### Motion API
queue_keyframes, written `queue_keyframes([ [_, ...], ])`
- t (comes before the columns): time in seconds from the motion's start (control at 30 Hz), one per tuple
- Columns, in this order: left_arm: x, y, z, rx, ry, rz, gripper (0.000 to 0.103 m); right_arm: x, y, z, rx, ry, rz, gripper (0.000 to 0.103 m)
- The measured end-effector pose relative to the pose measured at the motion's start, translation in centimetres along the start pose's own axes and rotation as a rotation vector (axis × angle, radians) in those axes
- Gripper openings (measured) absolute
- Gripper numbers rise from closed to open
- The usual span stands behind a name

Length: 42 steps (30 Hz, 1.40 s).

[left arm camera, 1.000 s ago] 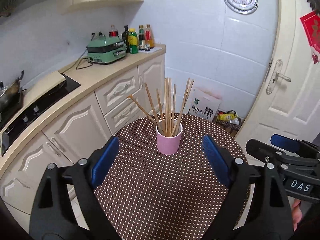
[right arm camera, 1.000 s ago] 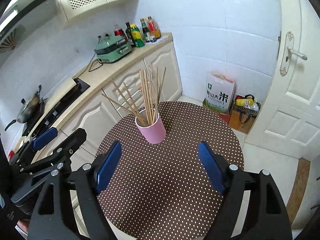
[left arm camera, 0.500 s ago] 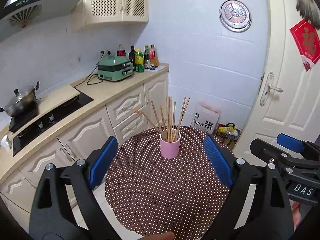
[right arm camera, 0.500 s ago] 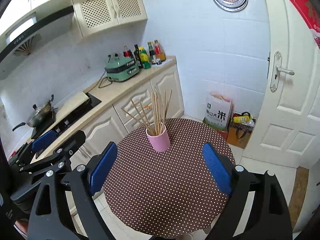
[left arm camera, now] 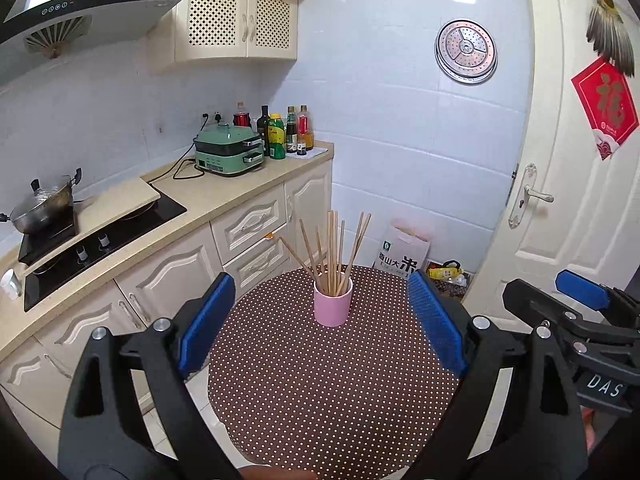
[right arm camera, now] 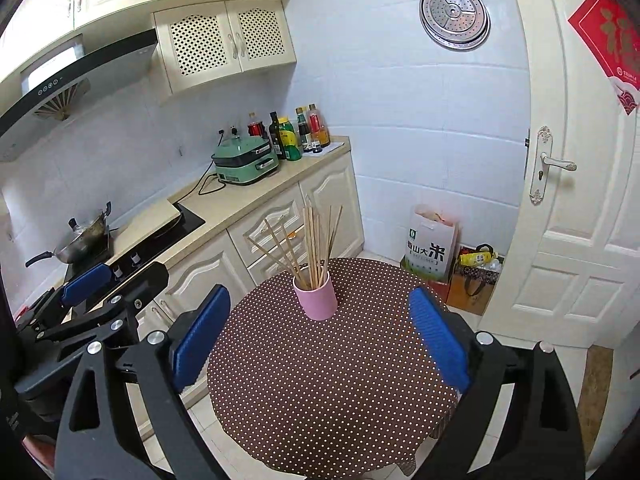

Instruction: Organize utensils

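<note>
A pink cup (left arm camera: 333,306) holding several wooden chopsticks (left arm camera: 335,248) stands upright at the far side of a round table with a brown dotted cloth (left arm camera: 320,384). My left gripper (left arm camera: 320,277) hovers well short of the cup, open, with nothing between its blue pads. In the right wrist view the same cup (right arm camera: 318,300) and chopsticks (right arm camera: 316,240) sit beyond my right gripper (right arm camera: 319,291), whose jaws are opening and hold nothing. Each gripper shows in the other's view: the right gripper (left arm camera: 580,300) and the left gripper (right arm camera: 92,292).
A kitchen counter (left arm camera: 224,192) runs along the left with a hob, a wok (left arm camera: 44,208), a green appliance (left arm camera: 228,152) and bottles (left arm camera: 280,132). A rice bag (right arm camera: 430,248) and other bags sit on the floor by a white door (right arm camera: 568,200).
Both grippers have drawn back and risen from the cup, which now looks smaller and farther off. More of the wall and cabinets shows. The right jaws stand wider.
</note>
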<state>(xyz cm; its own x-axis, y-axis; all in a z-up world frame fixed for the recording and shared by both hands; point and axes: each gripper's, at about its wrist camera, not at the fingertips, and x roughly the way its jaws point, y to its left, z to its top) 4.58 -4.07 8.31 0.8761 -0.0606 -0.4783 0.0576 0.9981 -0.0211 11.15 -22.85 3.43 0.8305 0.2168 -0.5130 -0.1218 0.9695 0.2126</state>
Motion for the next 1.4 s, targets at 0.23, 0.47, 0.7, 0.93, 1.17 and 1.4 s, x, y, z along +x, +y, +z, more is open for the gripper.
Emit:
queue_keyframes([
  [0.23, 0.3, -0.3, -0.1, 0.005, 0.003, 0.01, 0.087, 0.1, -0.4, 0.0, -0.001, 0.005, 0.005, 0.088],
  [0.47, 1.0, -0.6, -0.3, -0.001, 0.012, 0.013, 0.087, 0.4, -0.6, -0.1, -0.007, 0.016, 0.013, 0.088],
  [0.7, 1.2, -0.7, -0.7, 0.0, 0.01, 0.017, 0.087, 0.7, -0.7, -0.1, -0.006, 0.02, 0.017, 0.088],
  [0.93, 1.3, -0.6, -0.7, -0.013, 0.021, 0.008, 0.087, 0.9, -1.0, 0.1, 0.009, 0.026, 0.024, 0.088],
  [1.17, 1.3, -0.7, -0.7, -0.015, 0.017, 0.008, 0.087, 0.6, -1.0, 0.1, 0.004, 0.018, 0.022, 0.088],
  [1.4, 1.2, -0.9, -0.8, -0.01, 0.015, 0.014, 0.087, 0.6, -1.1, -0.1, 0.006, 0.019, 0.026, 0.088],
])
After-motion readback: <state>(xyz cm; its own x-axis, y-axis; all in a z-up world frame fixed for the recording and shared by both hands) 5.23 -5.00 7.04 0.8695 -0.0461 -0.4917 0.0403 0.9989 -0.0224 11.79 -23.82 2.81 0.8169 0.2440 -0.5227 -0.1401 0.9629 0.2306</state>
